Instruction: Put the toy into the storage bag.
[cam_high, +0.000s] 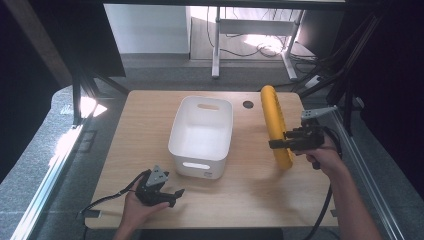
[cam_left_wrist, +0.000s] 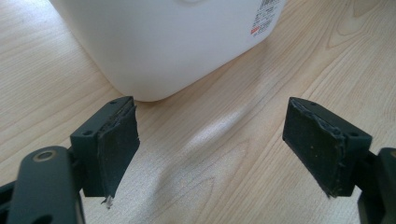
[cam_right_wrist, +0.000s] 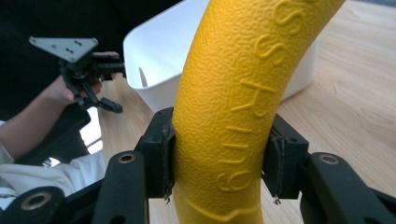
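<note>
A yellow ring (cam_high: 274, 125) stands on edge at the right of the wooden table (cam_high: 260, 190); my right gripper (cam_high: 276, 144) is shut on its near part. In the right gripper view the ring's textured yellow band (cam_right_wrist: 238, 102) with raised lettering fills the gap between the two jaws. A white plastic bin (cam_high: 202, 136) sits in the middle of the table, with nothing visible inside. My left gripper (cam_high: 176, 195) rests low at the table's near left, open, nothing between its pads (cam_left_wrist: 116, 151). The bin's near corner (cam_left_wrist: 154, 51) lies just ahead of it.
A dark round hole (cam_high: 248, 104) marks the table's far side beside the ring. Grey floor, a metal rail (cam_high: 55, 165) at left and a desk frame with cables (cam_high: 260, 45) lie beyond. Bare wood spreads in front of the bin.
</note>
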